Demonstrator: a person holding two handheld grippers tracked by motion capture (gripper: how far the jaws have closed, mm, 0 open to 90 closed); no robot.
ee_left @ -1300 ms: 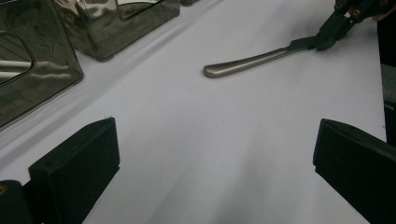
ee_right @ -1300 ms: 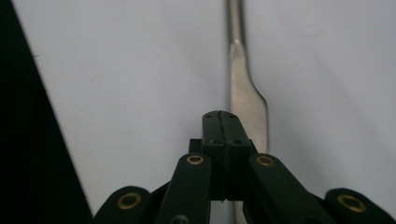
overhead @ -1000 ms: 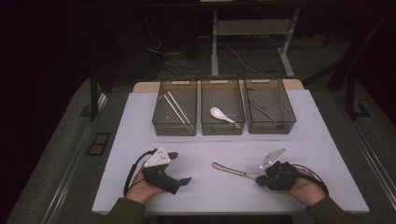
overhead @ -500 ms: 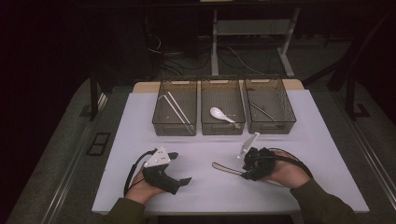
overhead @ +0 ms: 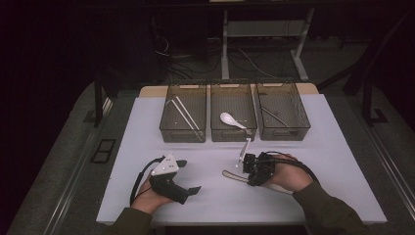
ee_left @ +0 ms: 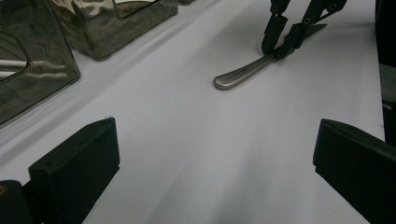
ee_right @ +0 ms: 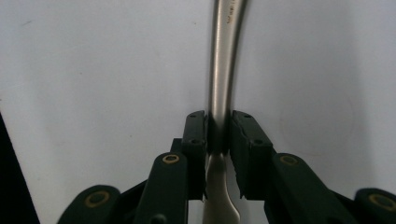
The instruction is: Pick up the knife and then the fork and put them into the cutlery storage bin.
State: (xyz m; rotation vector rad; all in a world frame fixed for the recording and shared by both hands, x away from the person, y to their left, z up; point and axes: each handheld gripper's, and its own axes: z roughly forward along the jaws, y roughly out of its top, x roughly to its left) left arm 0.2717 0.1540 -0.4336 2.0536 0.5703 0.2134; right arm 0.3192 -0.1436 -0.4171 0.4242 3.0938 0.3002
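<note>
A metal utensil [overhead: 231, 175] lies flat on the white table [overhead: 147, 127], handle toward the left gripper. My right gripper [overhead: 250, 172] points down over its middle. In the right gripper view its jaws have just been closing, and both pads [ee_right: 196, 133] press the sides of the utensil's handle [ee_right: 224, 56]. The left gripper view shows that same grip [ee_left: 280, 44] on the utensil [ee_left: 243, 73] from afar. My left gripper [overhead: 190, 176] rests on the table at the front left, open, with bare table between its jaws [ee_left: 215, 172].
Three clear bins stand in a row at the back: the left one [overhead: 166, 128] holds chopsticks [overhead: 185, 113], the middle one [overhead: 215, 132] a white spoon [overhead: 230, 119], the right one [overhead: 303, 125] a metal utensil [overhead: 274, 116]. Beyond the table edges the floor is dark.
The right hand has moved left over the utensil and turned its gripper down onto the handle. The left hand has kept still.
</note>
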